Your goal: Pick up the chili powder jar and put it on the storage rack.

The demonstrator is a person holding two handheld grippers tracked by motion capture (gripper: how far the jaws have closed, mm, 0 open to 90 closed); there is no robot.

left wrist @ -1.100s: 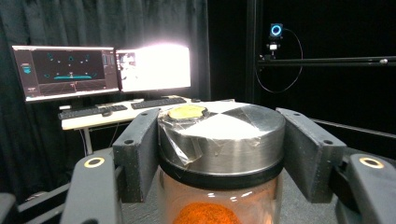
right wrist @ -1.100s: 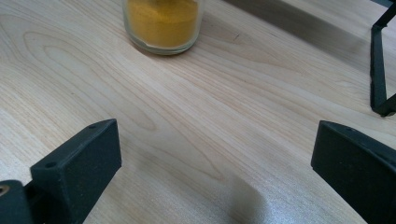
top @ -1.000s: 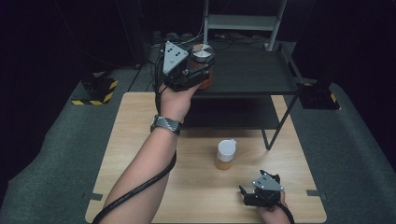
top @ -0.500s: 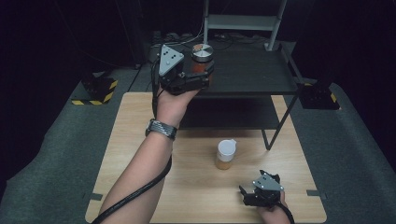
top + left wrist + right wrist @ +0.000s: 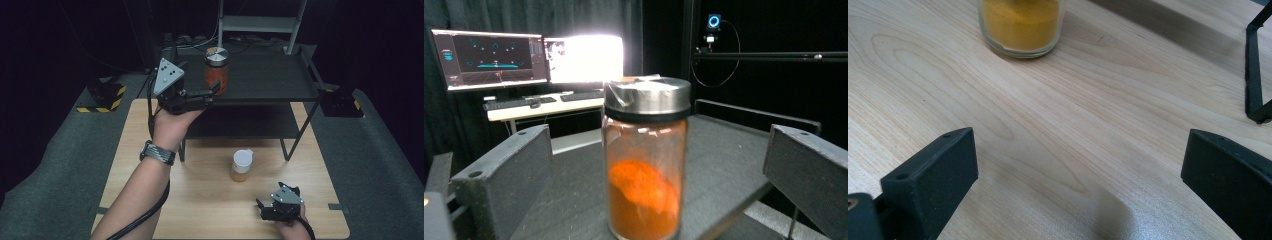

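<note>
On the black shelf (image 5: 270, 75), the left tool (image 5: 212, 92) stands wide open, its jaws having just opened, around the red spice jar (image 5: 217, 70) without touching; the right tool (image 5: 265, 207) gapes empty.

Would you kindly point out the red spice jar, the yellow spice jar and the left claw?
red spice jar (image 5: 644, 165), left gripper view, on its glass body.
yellow spice jar (image 5: 241, 169), high view, on its glass side below the white lid.
left claw (image 5: 214, 92), high view, between its open fingertips.

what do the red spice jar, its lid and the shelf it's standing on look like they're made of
Red spice jar: likely clear glass; the powder shows through and the wall glints. Its lid: seemingly brushed metal, silvery with soft reflections. Shelf: matte black, probably painted metal with a thin raised rim, though the finish leaves that open.
</note>
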